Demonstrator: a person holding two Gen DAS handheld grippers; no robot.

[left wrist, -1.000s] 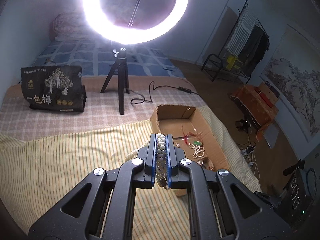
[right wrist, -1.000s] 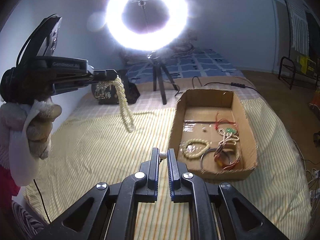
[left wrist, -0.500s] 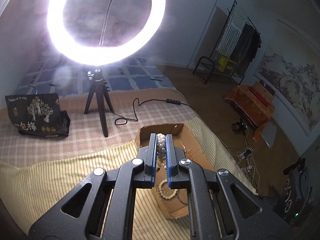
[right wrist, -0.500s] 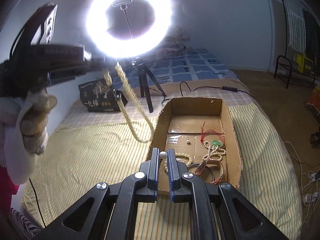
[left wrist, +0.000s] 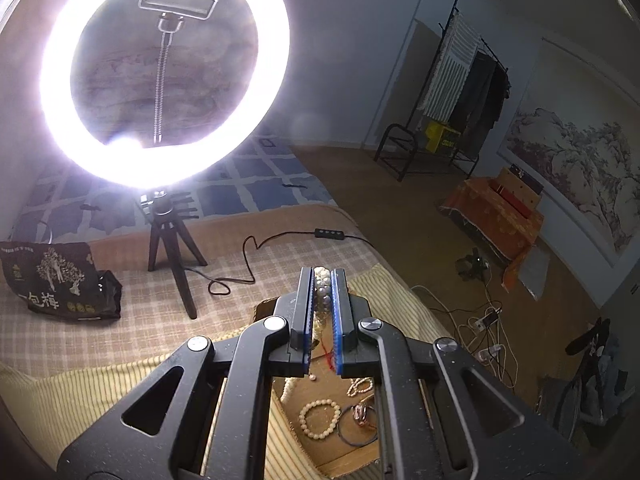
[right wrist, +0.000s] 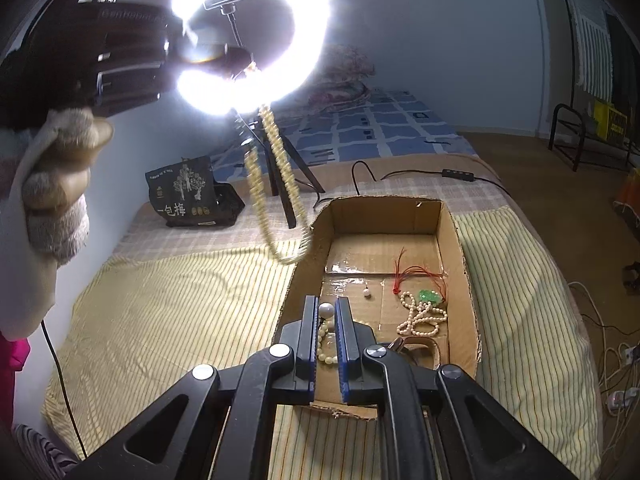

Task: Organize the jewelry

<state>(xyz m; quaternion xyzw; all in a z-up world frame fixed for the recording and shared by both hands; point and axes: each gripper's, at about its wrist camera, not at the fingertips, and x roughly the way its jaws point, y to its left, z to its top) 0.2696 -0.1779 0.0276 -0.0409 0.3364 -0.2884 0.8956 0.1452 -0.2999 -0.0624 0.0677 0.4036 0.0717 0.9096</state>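
Note:
My left gripper (left wrist: 322, 274) is shut on a long pearl necklace (left wrist: 321, 292). In the right wrist view the left gripper (right wrist: 244, 66) is high at the left and the necklace (right wrist: 280, 168) hangs from it in a loop, its lower end at the left rim of the cardboard box (right wrist: 384, 206). My right gripper (right wrist: 327, 307) is shut on a single white pearl (right wrist: 326, 310), over the box's near left corner. The box holds a bead bracelet (left wrist: 320, 420), a pearl strand with a green pendant (right wrist: 430, 298), a red cord (right wrist: 416, 272) and bangles (left wrist: 360, 420).
The box lies on a yellow striped bedspread (right wrist: 180, 312). Behind it a bright ring light (right wrist: 252, 36) stands on a black tripod (left wrist: 172, 256), with its cable (right wrist: 420, 176) across the bed. A black printed bag (right wrist: 192, 196) stands at the back left. Cables and a clothes rack (left wrist: 460, 92) are on the floor at right.
My left gripper has carried the hanging necklace to the right, from over the bedspread to the box's left rim. My right gripper has moved forward over the box's near corner, pearl still held.

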